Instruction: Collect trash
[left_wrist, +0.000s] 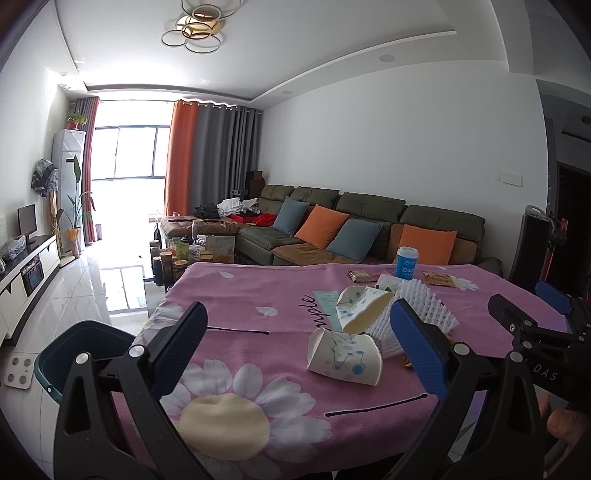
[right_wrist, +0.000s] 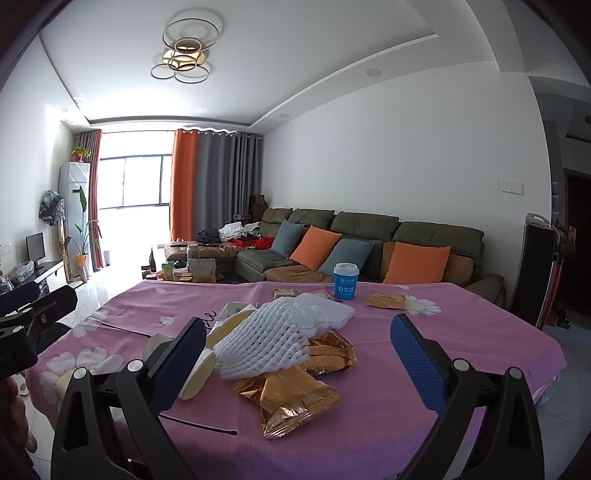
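Trash lies on the pink flowered tablecloth (left_wrist: 258, 295). Two crushed paper cups (left_wrist: 343, 356) lie in front of my open, empty left gripper (left_wrist: 299, 354), beside white foam fruit nets (left_wrist: 424, 306). In the right wrist view the foam nets (right_wrist: 273, 339) lie over gold snack wrappers (right_wrist: 291, 395), between the fingers of my open, empty right gripper (right_wrist: 299, 365). More wrappers (right_wrist: 384, 299) lie near a blue-and-white cup (right_wrist: 345, 282) at the table's far edge. The right gripper (left_wrist: 535, 314) also shows at the right of the left wrist view.
A teal trash bin (left_wrist: 70, 350) stands on the floor at the table's left edge. Beyond the table are a green sofa (left_wrist: 354, 229) with cushions and a low table with bottles (left_wrist: 184, 254). A TV stand (left_wrist: 26, 269) is at the left wall.
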